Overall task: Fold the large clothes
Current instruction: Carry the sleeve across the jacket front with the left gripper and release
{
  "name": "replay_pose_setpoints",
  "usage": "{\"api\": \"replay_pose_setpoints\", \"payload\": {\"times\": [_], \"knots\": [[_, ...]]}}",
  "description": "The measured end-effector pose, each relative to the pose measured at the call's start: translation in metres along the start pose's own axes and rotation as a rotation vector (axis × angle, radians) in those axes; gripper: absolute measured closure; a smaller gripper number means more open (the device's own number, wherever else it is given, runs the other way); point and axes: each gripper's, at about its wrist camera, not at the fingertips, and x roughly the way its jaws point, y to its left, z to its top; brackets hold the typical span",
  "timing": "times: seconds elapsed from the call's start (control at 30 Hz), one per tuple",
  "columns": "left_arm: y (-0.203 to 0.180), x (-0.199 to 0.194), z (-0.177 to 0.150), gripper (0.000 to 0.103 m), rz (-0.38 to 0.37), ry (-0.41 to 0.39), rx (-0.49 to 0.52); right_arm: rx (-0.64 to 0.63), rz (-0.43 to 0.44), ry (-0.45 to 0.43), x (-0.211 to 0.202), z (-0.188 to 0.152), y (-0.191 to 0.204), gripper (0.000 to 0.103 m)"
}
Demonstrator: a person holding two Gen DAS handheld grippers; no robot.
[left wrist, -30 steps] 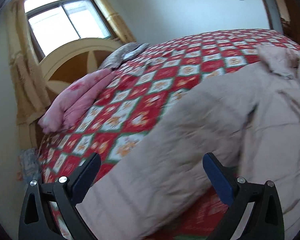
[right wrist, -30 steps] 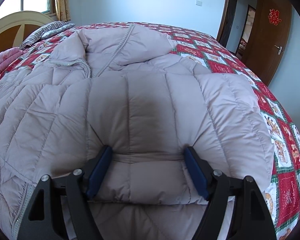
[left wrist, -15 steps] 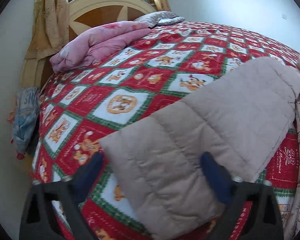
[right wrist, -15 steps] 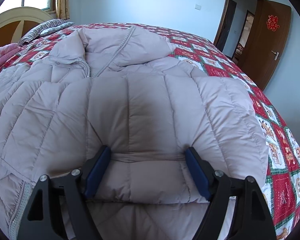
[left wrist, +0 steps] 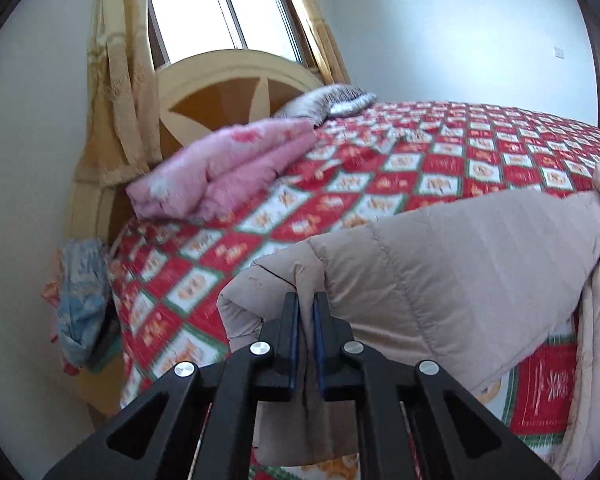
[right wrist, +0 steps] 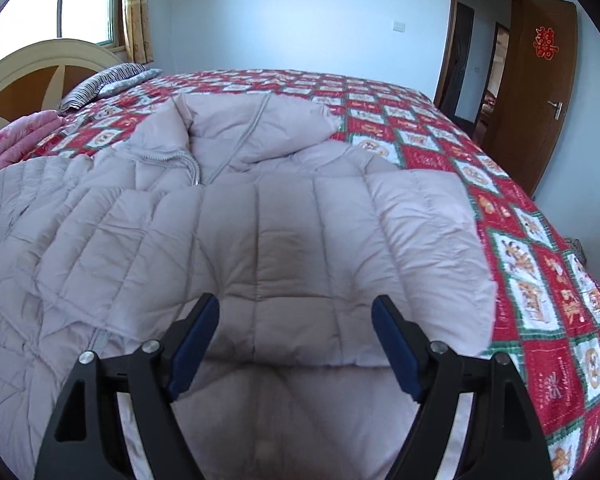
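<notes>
A beige quilted down jacket [right wrist: 260, 208] lies spread on a bed with a red and white patterned cover [right wrist: 520, 280], its collar and zipper toward the far side. In the left wrist view one sleeve [left wrist: 460, 272] stretches across the cover [left wrist: 380, 184]. My left gripper [left wrist: 306, 300] is closing, and its pads pinch the sleeve's cuff end, which is lifted and bunched. My right gripper [right wrist: 296, 312] stands wide open just above the jacket's near folded part. Puffy fabric lies below and between its fingers, and the pads do not press on it.
A folded pink quilt [left wrist: 220, 168] and a grey striped pillow [left wrist: 328, 104] lie by the cream headboard [left wrist: 220, 96] under the window. A blue cloth bundle [left wrist: 80, 300] hangs at the bedside. A brown door [right wrist: 540, 100] stands open at the right.
My left gripper went from wide open over the sleeve to shut on its cuff and has lifted it. My right gripper has risen a little above the jacket and stays open.
</notes>
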Motion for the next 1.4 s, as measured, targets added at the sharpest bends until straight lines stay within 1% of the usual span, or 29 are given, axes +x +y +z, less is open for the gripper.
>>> {"api": "replay_pose_setpoints", "payload": {"times": [0.03, 0.07, 0.17, 0.3, 0.4, 0.43, 0.53, 0.67, 0.77, 0.9, 1.0, 1.07, 1.1, 1.13, 1.17, 1.2, 1.23, 1.27, 1.3, 1.33, 1.4], "knots": [[-0.004, -0.005, 0.010, 0.097, 0.004, -0.022, 0.002, -0.004, -0.001, 0.001, -0.003, -0.001, -0.001, 0.022], [-0.009, -0.012, 0.020, 0.098, -0.009, -0.043, 0.000, -0.006, -0.005, -0.001, -0.005, -0.001, -0.002, 0.022], [-0.042, -0.040, 0.048, 0.098, -0.088, -0.106, 0.029, -0.004, -0.007, -0.007, -0.010, -0.004, -0.005, 0.022], [-0.106, -0.084, 0.073, 0.098, -0.209, -0.195, 0.119, -0.005, -0.014, -0.015, -0.010, -0.009, -0.009, 0.022], [-0.161, -0.114, 0.083, 0.098, -0.303, -0.245, 0.196, 0.011, -0.011, -0.017, -0.010, -0.015, -0.014, 0.022], [-0.182, -0.123, 0.084, 0.098, -0.339, -0.254, 0.225, 0.019, -0.006, -0.018, -0.010, -0.016, -0.015, 0.022], [-0.238, -0.140, 0.080, 0.098, -0.399, -0.274, 0.307, 0.051, 0.007, -0.020, -0.007, -0.020, -0.022, 0.022], [-0.303, -0.148, 0.066, 0.098, -0.482, -0.236, 0.369, 0.086, 0.020, -0.010, -0.003, -0.028, -0.028, 0.022], [-0.342, -0.151, 0.052, 0.098, -0.528, -0.213, 0.404, 0.102, 0.026, -0.012, -0.003, -0.031, -0.030, 0.022], [-0.378, -0.157, 0.035, 0.098, -0.580, -0.188, 0.440, 0.102, 0.016, -0.003, 0.000, -0.033, -0.029, 0.021], [-0.394, -0.167, 0.026, 0.097, -0.625, -0.215, 0.461, 0.101, 0.018, 0.007, 0.003, -0.034, -0.029, 0.020], [-0.404, -0.172, 0.024, 0.096, -0.627, -0.229, 0.496, 0.103, 0.021, 0.012, 0.005, -0.034, -0.030, 0.019], [-0.405, -0.174, 0.023, 0.093, -0.629, -0.232, 0.506, 0.104, 0.022, 0.012, 0.005, -0.034, -0.030, 0.019], [-0.406, -0.174, 0.024, 0.079, -0.639, -0.227, 0.505, 0.104, 0.022, 0.011, 0.004, -0.035, -0.029, 0.019], [-0.403, -0.172, 0.025, 0.067, -0.647, -0.221, 0.493, 0.104, 0.022, 0.011, 0.004, -0.035, -0.029, 0.019], [-0.398, -0.170, 0.026, 0.036, -0.635, -0.226, 0.471, 0.104, 0.022, 0.011, 0.004, -0.035, -0.029, 0.019], [-0.391, -0.167, 0.027, 0.012, -0.617, -0.241, 0.447, 0.103, 0.022, 0.012, 0.004, -0.035, -0.029, 0.019], [-0.382, -0.164, 0.028, 0.008, -0.598, -0.265, 0.420, 0.104, 0.025, 0.013, 0.004, -0.036, -0.029, 0.019], [-0.374, -0.160, 0.030, 0.008, -0.586, -0.280, 0.399, 0.106, 0.031, 0.015, 0.005, -0.035, -0.029, 0.017], [-0.364, -0.153, 0.032, 0.008, -0.574, -0.277, 0.381, 0.109, 0.043, 0.020, 0.005, -0.035, -0.030, 0.014], [-0.344, -0.138, 0.036, 0.008, -0.541, -0.251, 0.352, 0.121, 0.069, 0.019, 0.003, -0.035, -0.033, 0.013]]}}
